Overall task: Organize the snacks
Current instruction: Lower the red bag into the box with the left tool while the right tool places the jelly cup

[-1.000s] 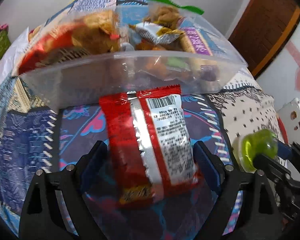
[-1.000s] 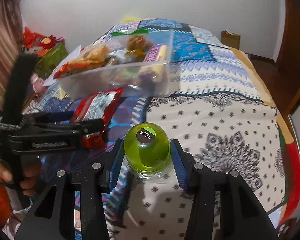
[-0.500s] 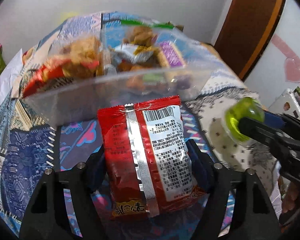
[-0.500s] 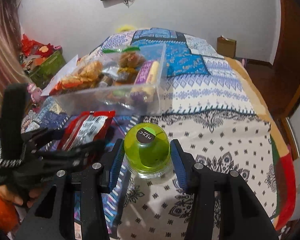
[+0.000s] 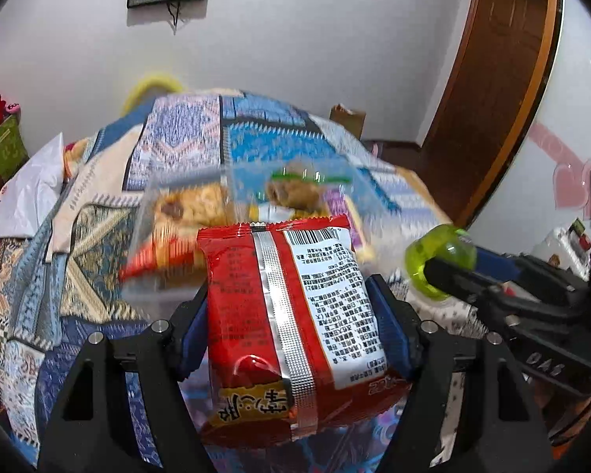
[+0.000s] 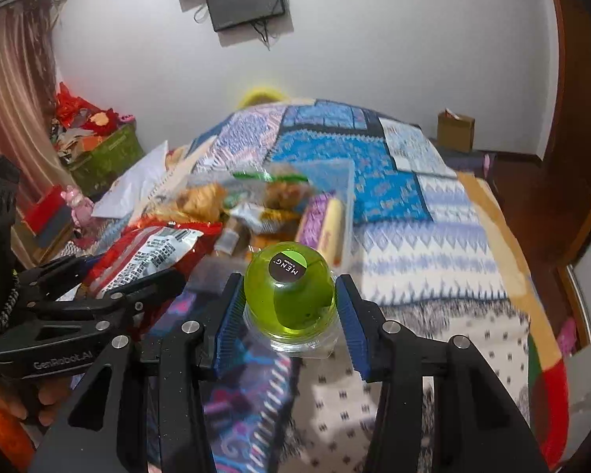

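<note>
My left gripper point(image 5: 293, 333) is shut on a red snack packet point(image 5: 291, 327), back side up with barcode and silver seam, lifted above the bed. The same red snack packet point(image 6: 153, 256) shows at the left of the right wrist view, in the left gripper point(image 6: 110, 287). My right gripper point(image 6: 289, 307) is shut on a green domed jelly cup point(image 6: 289, 291) with a dark round label. That green jelly cup point(image 5: 439, 262) appears at the right of the left wrist view. Beyond both lies a clear plastic tub point(image 5: 232, 181) filled with several snacks, its wall point(image 6: 346, 197) also seen ahead.
A patterned patchwork bedspread point(image 6: 394, 205) covers the bed. A white bag point(image 5: 23, 201) lies at the left edge, with a green box point(image 6: 106, 157) of red items beyond. A cardboard box point(image 6: 455, 132) sits by the far wall and a wooden door point(image 5: 496, 71) at right.
The left gripper closed on the red packet and lifted it off the bedspread. The right gripper rose with the green cup. The tub now sits lower and farther in both views.
</note>
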{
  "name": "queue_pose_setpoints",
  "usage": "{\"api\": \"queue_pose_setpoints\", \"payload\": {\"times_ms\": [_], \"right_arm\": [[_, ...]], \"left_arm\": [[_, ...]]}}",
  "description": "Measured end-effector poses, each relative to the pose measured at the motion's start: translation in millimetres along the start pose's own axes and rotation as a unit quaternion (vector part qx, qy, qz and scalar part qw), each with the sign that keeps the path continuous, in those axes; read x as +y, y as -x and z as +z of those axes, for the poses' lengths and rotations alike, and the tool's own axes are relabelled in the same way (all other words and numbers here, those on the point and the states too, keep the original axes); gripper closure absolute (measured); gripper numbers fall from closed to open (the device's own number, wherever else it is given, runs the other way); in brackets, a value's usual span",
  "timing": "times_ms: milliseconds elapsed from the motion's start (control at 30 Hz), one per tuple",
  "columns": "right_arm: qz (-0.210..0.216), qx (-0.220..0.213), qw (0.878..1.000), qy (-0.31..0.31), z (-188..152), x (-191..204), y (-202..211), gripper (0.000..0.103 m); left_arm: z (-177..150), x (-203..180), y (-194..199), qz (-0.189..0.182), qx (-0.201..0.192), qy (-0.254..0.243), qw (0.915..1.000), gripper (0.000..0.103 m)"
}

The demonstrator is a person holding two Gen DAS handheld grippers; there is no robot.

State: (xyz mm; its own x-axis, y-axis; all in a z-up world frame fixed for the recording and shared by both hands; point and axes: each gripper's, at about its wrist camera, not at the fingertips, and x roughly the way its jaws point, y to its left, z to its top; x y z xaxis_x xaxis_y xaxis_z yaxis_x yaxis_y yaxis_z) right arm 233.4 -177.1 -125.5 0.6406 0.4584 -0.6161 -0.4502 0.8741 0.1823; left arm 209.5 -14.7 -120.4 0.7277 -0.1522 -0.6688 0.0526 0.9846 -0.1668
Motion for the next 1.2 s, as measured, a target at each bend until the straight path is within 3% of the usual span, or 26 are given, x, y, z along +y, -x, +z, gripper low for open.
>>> {"api": "queue_pose_setpoints", "payload": {"times_ms": [267, 467, 800, 1133, 1200], "right_arm": [[0.008, -0.016, 1.000, -0.003, 22.8, 1.3, -15.8, 0.059], [0.012, -0.008, 1.000, -0.011, 31.9, -3.4, -35.7, 0.059], [0.017, 0.026, 0.999, -0.014, 35.0, -10.3, -74.0, 0.059], [0.018, 0.050, 0.998, -0.017, 32.6, -11.4, -90.0, 0.059], [0.024, 0.055, 0.998, -0.020, 33.8, -12.9, -89.8, 0.054]], "left_arm": [[40.1, 1.6, -0.5, -0.006, -0.036, 0.008, 0.9993, 0.031], [58.4, 11.5, -30.1, 0.009, -0.027, 0.019, 0.9994, 0.031], [55.4, 29.2, -80.8, 0.024, 0.012, 0.032, 0.9991, 0.030], [53.8, 40.7, -90.6, 0.017, 0.030, 0.043, 0.9985, 0.026], [53.2, 42.8, -87.7, 0.011, 0.032, 0.047, 0.9983, 0.025]]}}
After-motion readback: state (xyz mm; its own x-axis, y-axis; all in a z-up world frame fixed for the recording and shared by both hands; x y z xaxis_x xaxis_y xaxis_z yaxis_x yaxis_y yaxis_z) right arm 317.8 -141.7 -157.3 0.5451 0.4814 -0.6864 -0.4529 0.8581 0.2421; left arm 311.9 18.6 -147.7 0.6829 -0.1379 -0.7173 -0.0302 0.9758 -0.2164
